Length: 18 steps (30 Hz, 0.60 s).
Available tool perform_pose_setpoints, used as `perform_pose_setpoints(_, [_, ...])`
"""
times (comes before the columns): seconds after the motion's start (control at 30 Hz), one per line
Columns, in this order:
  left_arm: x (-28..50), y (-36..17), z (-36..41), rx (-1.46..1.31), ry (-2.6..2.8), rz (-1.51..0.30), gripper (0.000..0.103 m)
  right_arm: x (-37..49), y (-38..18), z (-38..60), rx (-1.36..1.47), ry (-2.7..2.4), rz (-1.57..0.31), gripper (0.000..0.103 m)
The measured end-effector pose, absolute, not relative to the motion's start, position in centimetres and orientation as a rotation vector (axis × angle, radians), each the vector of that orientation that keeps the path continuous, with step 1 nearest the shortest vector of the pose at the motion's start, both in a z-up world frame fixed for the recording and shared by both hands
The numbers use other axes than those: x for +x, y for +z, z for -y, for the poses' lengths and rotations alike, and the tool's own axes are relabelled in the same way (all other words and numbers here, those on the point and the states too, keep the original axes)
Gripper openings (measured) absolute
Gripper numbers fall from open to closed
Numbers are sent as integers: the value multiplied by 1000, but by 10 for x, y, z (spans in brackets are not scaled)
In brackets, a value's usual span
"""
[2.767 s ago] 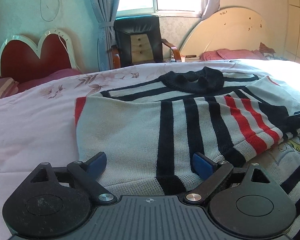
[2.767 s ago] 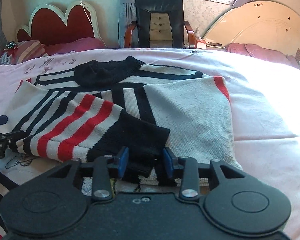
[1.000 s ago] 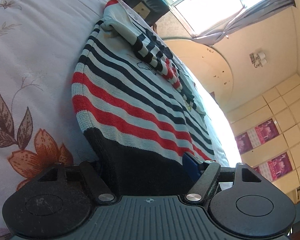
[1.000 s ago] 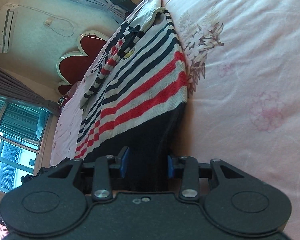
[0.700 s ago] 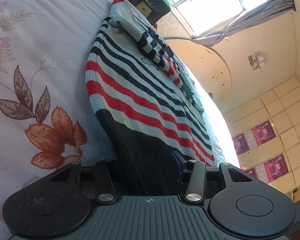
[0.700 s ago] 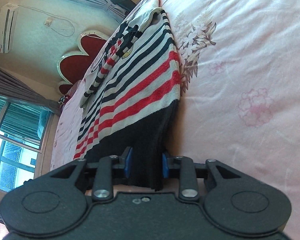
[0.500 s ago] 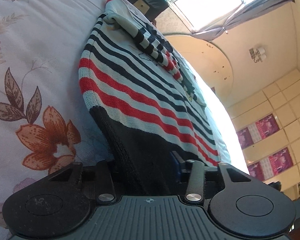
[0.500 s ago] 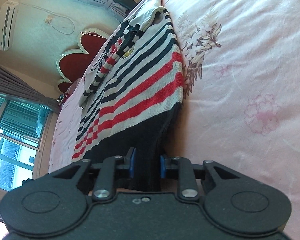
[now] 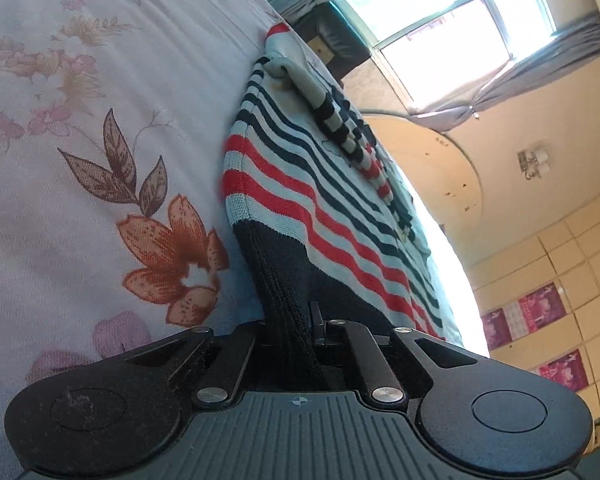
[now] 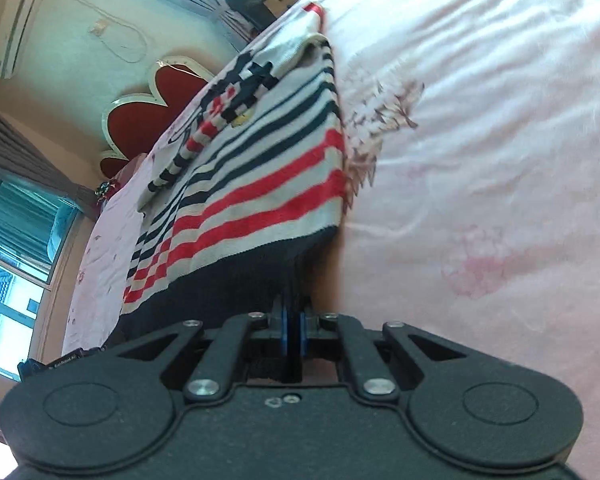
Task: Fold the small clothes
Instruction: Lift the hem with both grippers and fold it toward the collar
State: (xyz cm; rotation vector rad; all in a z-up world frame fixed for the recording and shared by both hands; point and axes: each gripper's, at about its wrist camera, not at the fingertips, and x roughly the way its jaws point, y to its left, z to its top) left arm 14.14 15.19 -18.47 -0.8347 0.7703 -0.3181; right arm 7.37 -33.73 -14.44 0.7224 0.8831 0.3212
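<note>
A striped knit sweater [image 9: 320,208], white with black and red bands and a black hem, lies flat on the floral bed sheet [image 9: 100,168]. In the left wrist view my left gripper [image 9: 296,320] is closing tight on the hem's corner, with the black knit bunched between its fingers. In the right wrist view the same sweater [image 10: 260,184] stretches away from me. There my right gripper [image 10: 292,320] is shut on the hem's other corner, its blue pads [image 10: 284,332] pressed against the fabric. A folded sleeve [image 9: 340,128] lies across the sweater's top.
The pink sheet [image 10: 480,160] spreads wide to the right of the sweater. A black chair [image 9: 340,40] stands under the window [image 9: 440,32] beyond the bed. A red heart-shaped headboard [image 10: 148,112] stands at the far left. A round board [image 9: 432,168] leans on the wall.
Both grippers have gone from open around the black hem to shut on it. The left one also slid a little toward the hem's corner.
</note>
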Motion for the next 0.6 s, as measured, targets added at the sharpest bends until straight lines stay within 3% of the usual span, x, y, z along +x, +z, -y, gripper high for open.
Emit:
perform_pose_setpoints(0.27, [156, -148, -152, -915, -367, -615, 4, 81, -112, 341, 710, 335, -767, 6])
perform_pose_setpoints(0.6, [274, -84, -146, -875, -415, -542, 4, 180, -36, 352, 673, 337, -612, 6])
